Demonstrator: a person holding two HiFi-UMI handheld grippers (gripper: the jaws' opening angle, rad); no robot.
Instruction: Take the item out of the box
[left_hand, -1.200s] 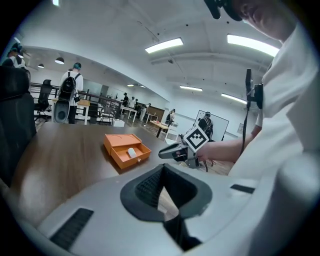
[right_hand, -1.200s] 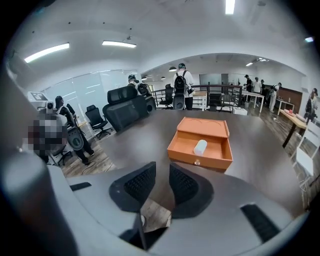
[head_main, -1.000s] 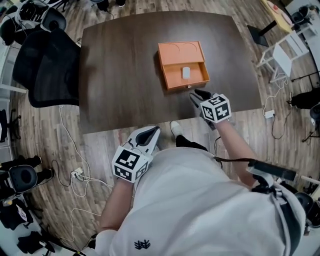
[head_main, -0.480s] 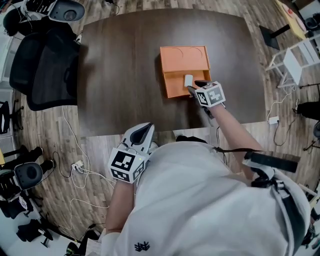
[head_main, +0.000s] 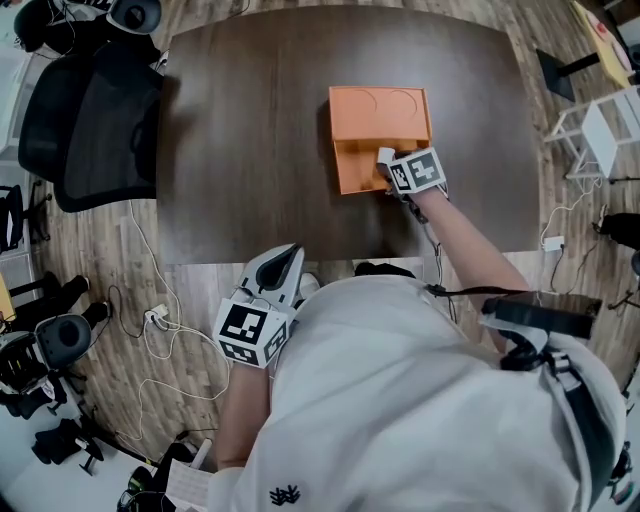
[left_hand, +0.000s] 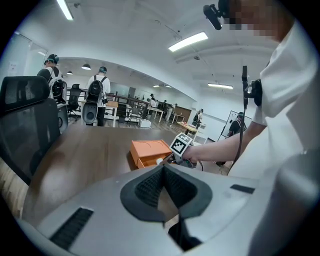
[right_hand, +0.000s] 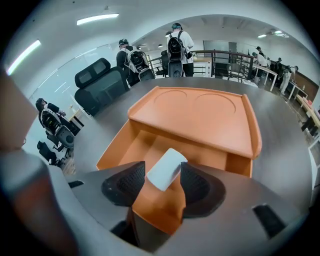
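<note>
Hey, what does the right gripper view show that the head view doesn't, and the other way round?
Right gripper view only: the right gripper's jaws apart, one on either side of the white item. Head view only: the left gripper held off the table's near edge, and a black chair. Both: the orange box, open, with the item in it.

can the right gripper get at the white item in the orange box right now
Likely yes: the orange box's drawer is open, nothing covers the white item, and the right gripper's open jaws sit either side of it.
</note>
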